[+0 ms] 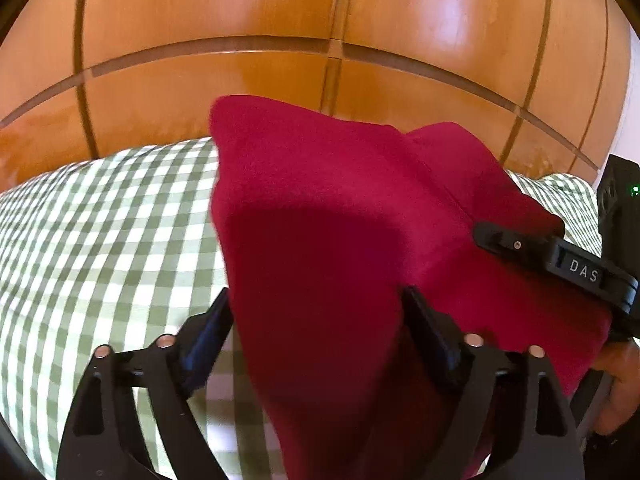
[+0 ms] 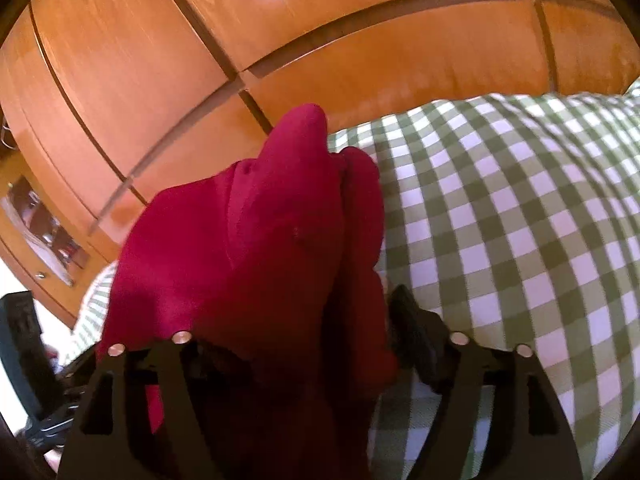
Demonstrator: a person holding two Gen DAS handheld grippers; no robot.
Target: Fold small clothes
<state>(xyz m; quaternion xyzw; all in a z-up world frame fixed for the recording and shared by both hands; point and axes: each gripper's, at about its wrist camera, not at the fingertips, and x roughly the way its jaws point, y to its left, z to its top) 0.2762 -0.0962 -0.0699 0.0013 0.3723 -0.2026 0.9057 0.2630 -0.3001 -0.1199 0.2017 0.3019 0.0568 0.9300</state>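
Observation:
A red fleece garment (image 1: 320, 208) lies bunched on a bed with a green and white checked cover (image 1: 100, 240). My left gripper (image 1: 316, 312) stands open, and a fold of the garment hangs loosely in the wide gap between its fingers. In the right wrist view the same red garment (image 2: 248, 240) drapes over my right gripper (image 2: 308, 332), which is open too. The cloth hides its left finger, while the right finger (image 2: 412, 320) stands bare beside the cloth. One finger (image 1: 516, 245) of the right gripper rests on the garment's right side in the left wrist view.
A glossy wooden wardrobe (image 1: 280, 20) with panelled doors rises right behind the bed. The checked cover (image 2: 520, 220) spreads to the right of the garment. A hand (image 1: 618, 380) shows at the right edge. Dark equipment (image 2: 24, 344) stands at the lower left.

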